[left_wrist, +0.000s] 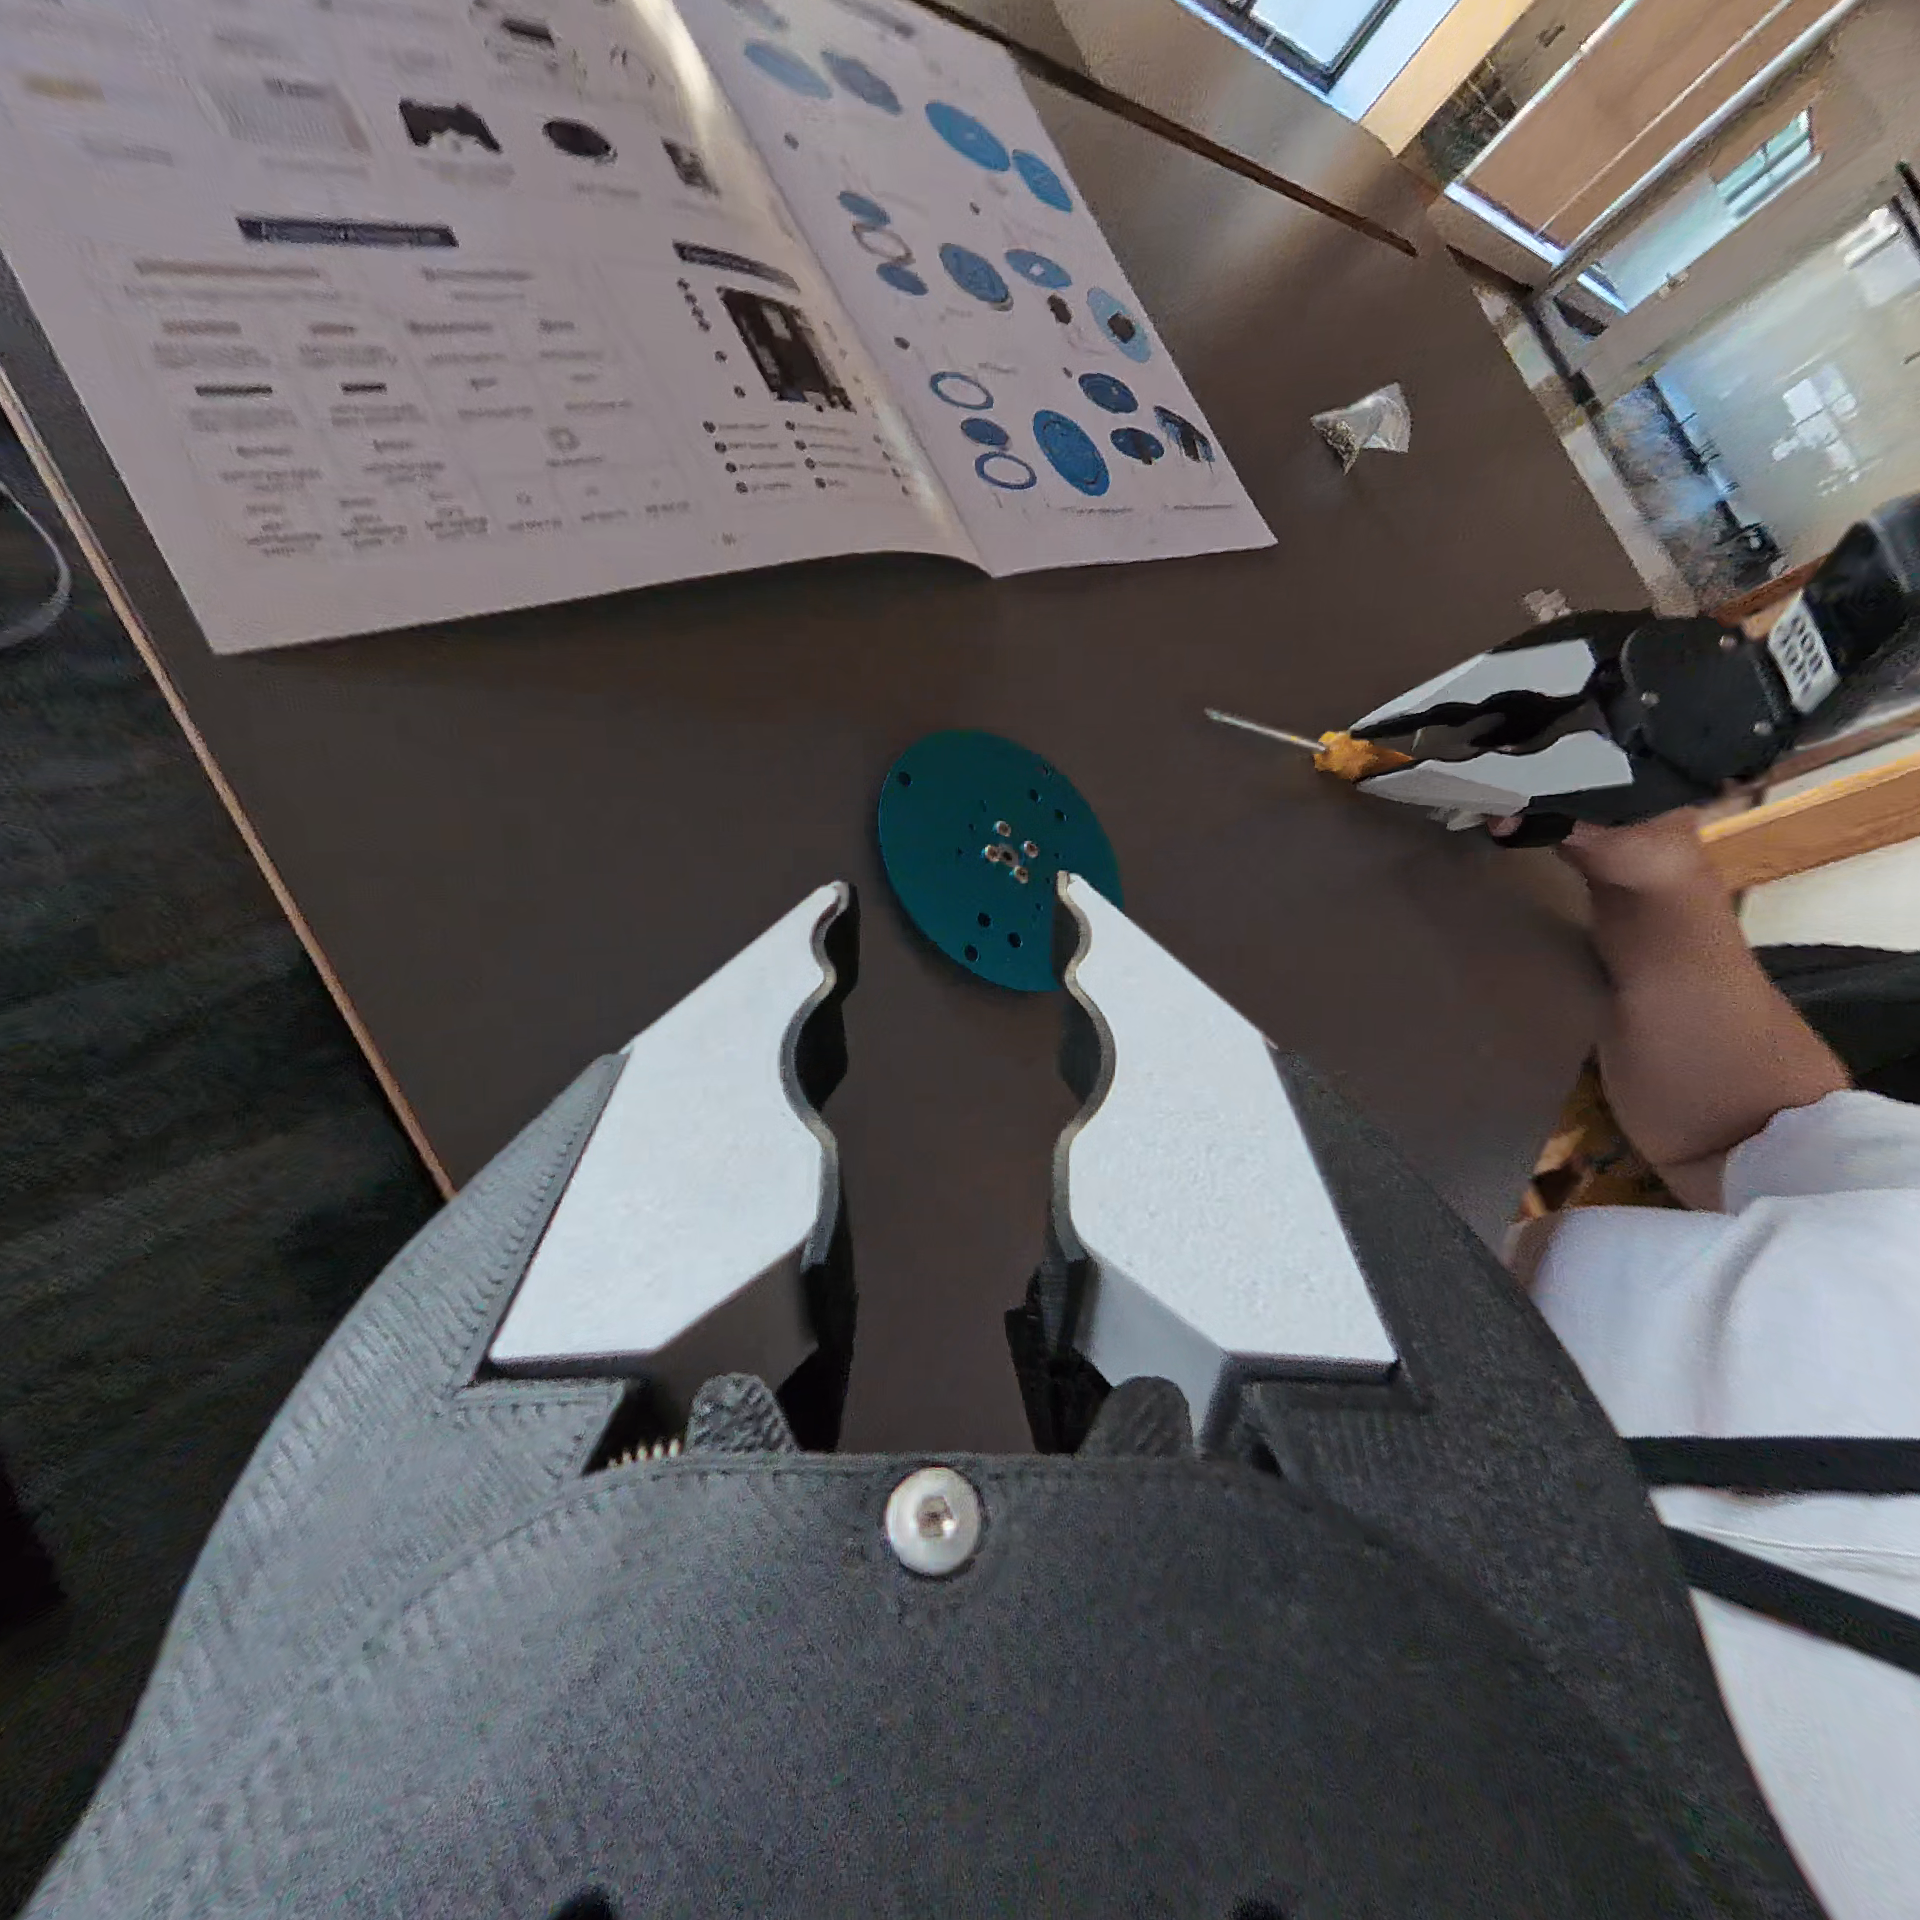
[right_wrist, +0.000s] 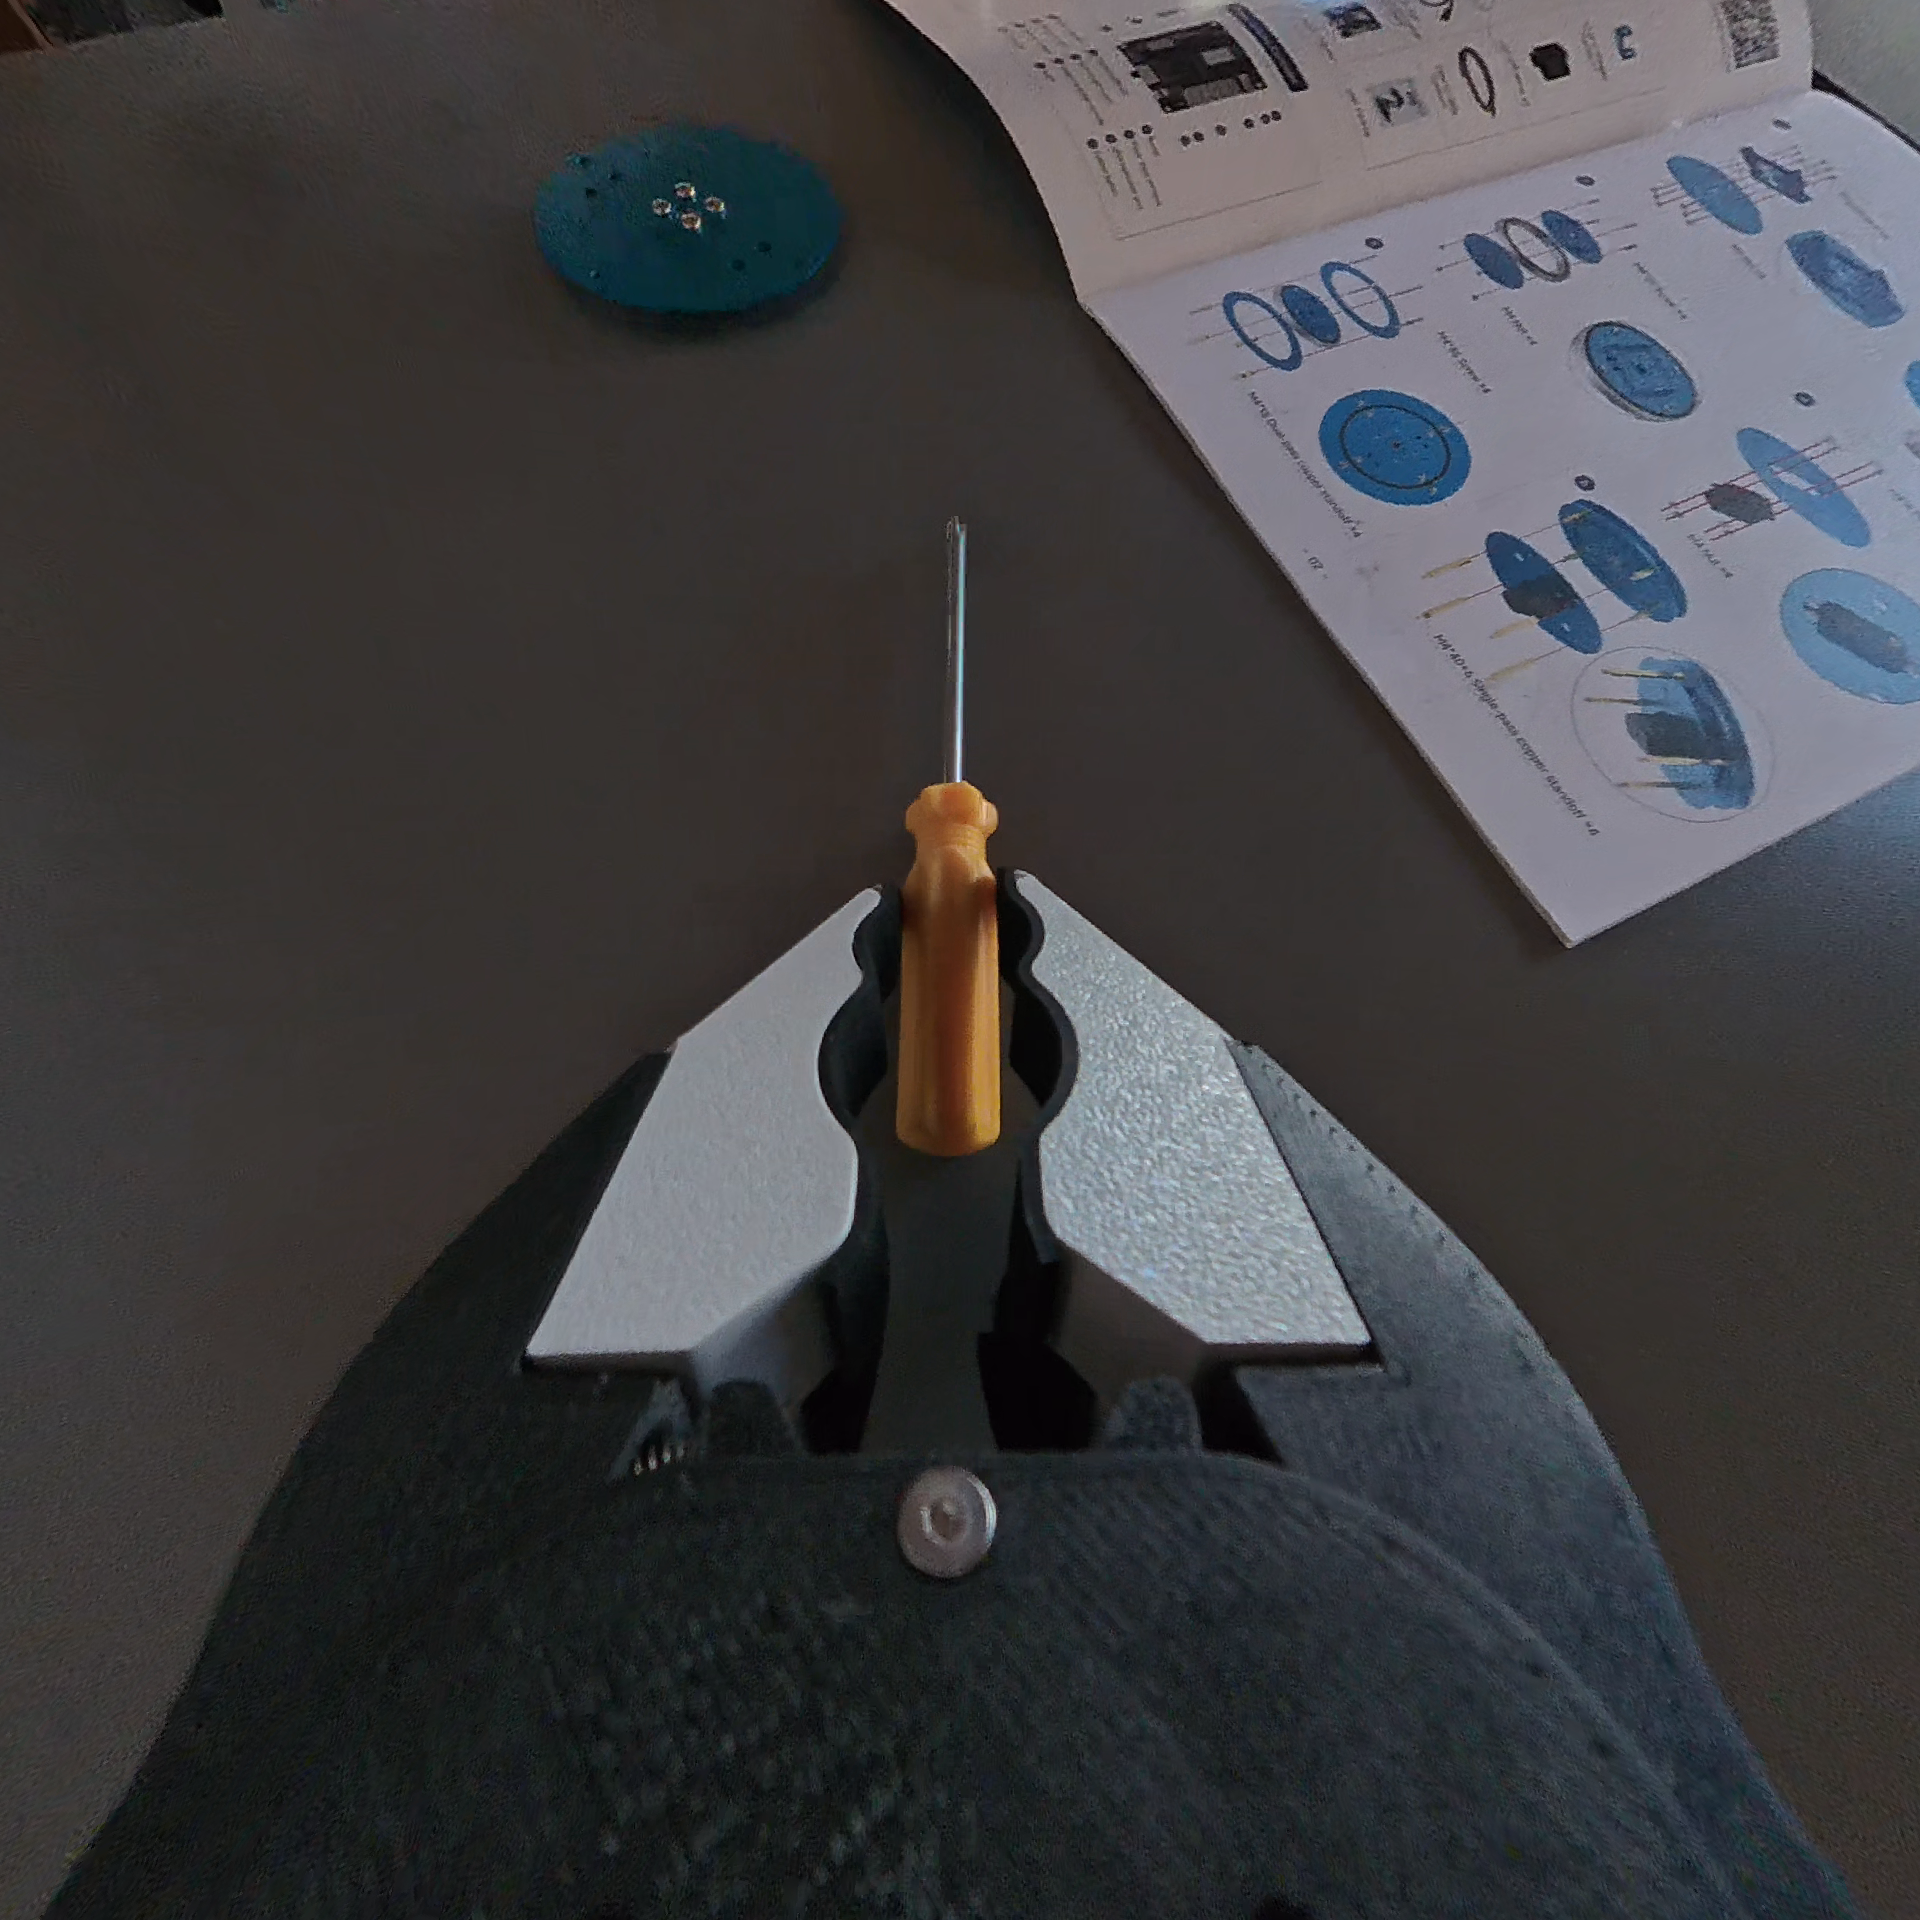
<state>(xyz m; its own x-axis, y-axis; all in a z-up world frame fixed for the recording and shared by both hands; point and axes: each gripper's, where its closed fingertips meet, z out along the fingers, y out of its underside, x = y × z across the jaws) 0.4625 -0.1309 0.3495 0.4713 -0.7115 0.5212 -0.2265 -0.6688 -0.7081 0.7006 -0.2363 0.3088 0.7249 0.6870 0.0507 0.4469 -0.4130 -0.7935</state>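
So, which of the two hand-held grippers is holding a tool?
The right hand-held gripper: its fingers are shut on the screwdriver by its orange handle. The left hand-held gripper is open and empty above the round teal plate.

The table (right_wrist: 416, 727) looks matt and smooth; the booklet (right_wrist: 1558, 436) is paper. The screwdriver (right_wrist: 949, 997) has a glossy plastic handle and thin metal shaft (bright). The round teal plate (left_wrist: 987, 852) looks matt, with small metal nuts.

disc (left_wrist: 987, 852) on table (left_wrist: 623, 790); booklet (left_wrist: 582, 301) behind, bag (left_wrist: 1361, 421) perhaps farther right.
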